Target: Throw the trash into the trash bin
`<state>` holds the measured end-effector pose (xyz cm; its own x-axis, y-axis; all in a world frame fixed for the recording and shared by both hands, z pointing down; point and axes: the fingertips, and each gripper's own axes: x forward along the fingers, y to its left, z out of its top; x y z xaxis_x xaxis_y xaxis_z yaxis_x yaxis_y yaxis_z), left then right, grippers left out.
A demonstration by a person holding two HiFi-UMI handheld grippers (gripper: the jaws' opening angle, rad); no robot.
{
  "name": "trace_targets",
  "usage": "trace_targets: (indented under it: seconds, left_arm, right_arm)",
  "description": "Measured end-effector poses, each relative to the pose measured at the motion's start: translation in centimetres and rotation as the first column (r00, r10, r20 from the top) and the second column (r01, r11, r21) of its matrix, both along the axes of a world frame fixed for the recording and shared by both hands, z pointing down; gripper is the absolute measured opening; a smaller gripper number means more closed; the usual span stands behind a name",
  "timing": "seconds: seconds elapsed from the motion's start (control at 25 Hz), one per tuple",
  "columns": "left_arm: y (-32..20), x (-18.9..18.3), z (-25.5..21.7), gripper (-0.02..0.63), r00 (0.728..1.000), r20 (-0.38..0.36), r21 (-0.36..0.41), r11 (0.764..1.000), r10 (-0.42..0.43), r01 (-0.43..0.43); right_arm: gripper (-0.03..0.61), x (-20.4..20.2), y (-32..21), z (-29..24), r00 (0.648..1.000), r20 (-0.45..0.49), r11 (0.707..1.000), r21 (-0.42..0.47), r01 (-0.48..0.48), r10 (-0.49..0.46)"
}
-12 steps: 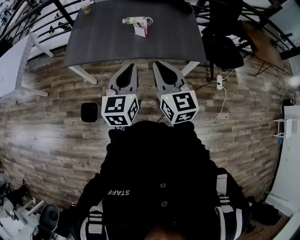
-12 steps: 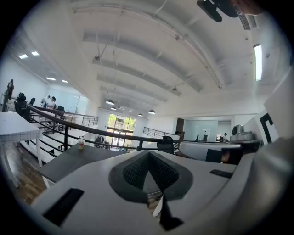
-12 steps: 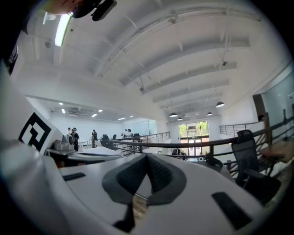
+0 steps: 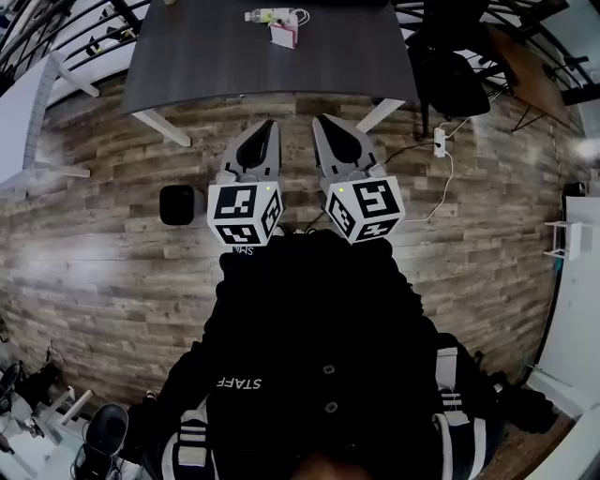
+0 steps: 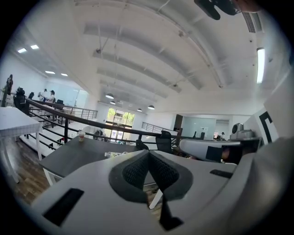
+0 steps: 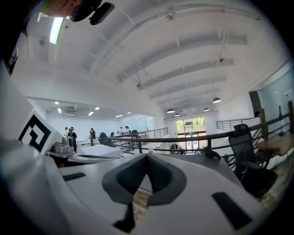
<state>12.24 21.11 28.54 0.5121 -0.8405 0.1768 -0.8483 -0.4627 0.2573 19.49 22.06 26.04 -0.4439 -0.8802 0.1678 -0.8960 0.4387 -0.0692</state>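
Note:
On the dark grey table (image 4: 216, 66) at the far side lie a clear plastic bottle (image 4: 266, 15) and a small pink carton (image 4: 284, 36). A small black trash bin (image 4: 176, 203) stands on the wood floor, left of my left gripper. My left gripper (image 4: 271, 125) and right gripper (image 4: 318, 120) hang side by side above the floor, short of the table's near edge, both pointing at it. In the left gripper view the left gripper (image 5: 148, 152) is shut with nothing between its pads; the bottle (image 5: 112, 154) shows just beyond. The right gripper (image 6: 147, 156) is likewise shut and empty.
A paper cup (image 5: 81, 135) stands at the table's far corner. A black office chair (image 4: 450, 80) sits right of the table, with a white power strip (image 4: 439, 142) and its cable on the floor. A white table (image 4: 23, 112) is at left; a railing (image 6: 183, 137) runs behind.
Table, trash and bin have slid toward the top of the head view. Both grippers stay side by side and shut, slightly higher in the picture.

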Motion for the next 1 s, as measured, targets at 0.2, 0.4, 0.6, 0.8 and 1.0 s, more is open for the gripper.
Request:
trace_targets:
  seconds: [0.2,0.4,0.6,0.8,1.0]
  left_arm:
    - [1.0,-0.8,1.9,0.002,1.0,-0.001,-0.033,0.999,0.02,-0.02]
    - [2.2,-2.2,3.8,0.002,0.999,0.005,-0.075,0.997,0.034,-0.034]
    - [2.1,-3.3,4.6,0.002,0.999,0.013,-0.091,0.995,0.037,-0.036]
    - [0.5,-3.4,4.7,0.002,0.999,0.025,-0.09,0.996,0.032,-0.03]
    - [-2.6,-2.9,5.6,0.002,0.999,0.042,-0.097,0.995,-0.003,0.007]
  right_arm:
    - [0.015,-1.2,0.9,1.8,1.0,-0.025,0.999,-0.038,-0.008,0.007]
    - [0.015,-2.0,2.1,2.8,0.999,-0.022,0.999,-0.044,-0.031,0.03]
    - [0.015,-2.9,2.3,3.3,0.999,-0.027,0.998,-0.052,-0.03,0.028]
    - [0.015,-2.9,0.7,3.5,1.0,-0.02,0.999,-0.05,-0.021,0.02]
    - [0.015,-2.0,-3.2,4.0,1.0,-0.011,0.999,-0.041,0.001,-0.002]
